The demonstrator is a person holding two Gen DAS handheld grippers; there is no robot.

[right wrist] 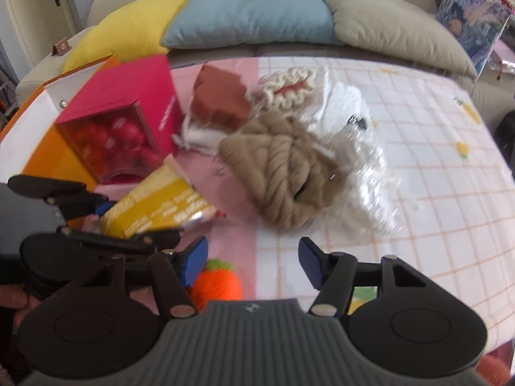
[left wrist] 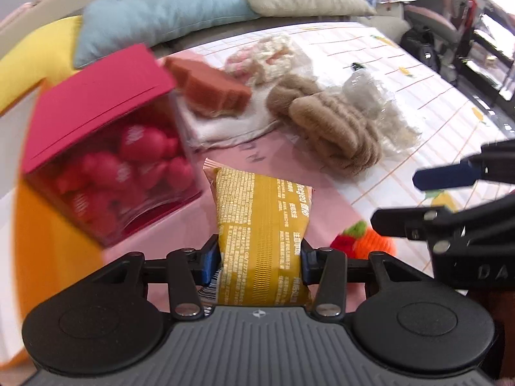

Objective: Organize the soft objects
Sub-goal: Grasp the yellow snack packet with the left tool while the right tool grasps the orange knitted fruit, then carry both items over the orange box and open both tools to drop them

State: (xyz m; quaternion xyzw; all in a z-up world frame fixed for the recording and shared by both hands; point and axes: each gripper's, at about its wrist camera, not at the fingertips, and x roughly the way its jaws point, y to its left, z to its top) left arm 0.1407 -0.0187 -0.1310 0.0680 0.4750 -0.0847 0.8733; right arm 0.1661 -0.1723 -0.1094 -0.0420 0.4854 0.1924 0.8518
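Note:
My left gripper (left wrist: 260, 257) is shut on a yellow snack packet (left wrist: 262, 225) and holds it above the pink cloth; the packet also shows in the right wrist view (right wrist: 154, 207). My right gripper (right wrist: 252, 262) is open and empty, just right of the left one, over an orange knitted toy (right wrist: 219, 284), which also shows in the left wrist view (left wrist: 370, 244). A tan braided yarn bundle (right wrist: 283, 173) lies ahead at mid table. Behind it lie a brown sponge-like block (right wrist: 219, 99) on a white cloth and a cream-and-pink knitted piece (right wrist: 289, 91).
A red box (left wrist: 106, 148) with a clear window of red balls stands at left, by an orange-and-white container (right wrist: 42, 135). Crumpled clear plastic wrap (right wrist: 367, 167) lies right of the yarn. Yellow, blue and grey cushions (right wrist: 251, 16) line the sofa behind the table.

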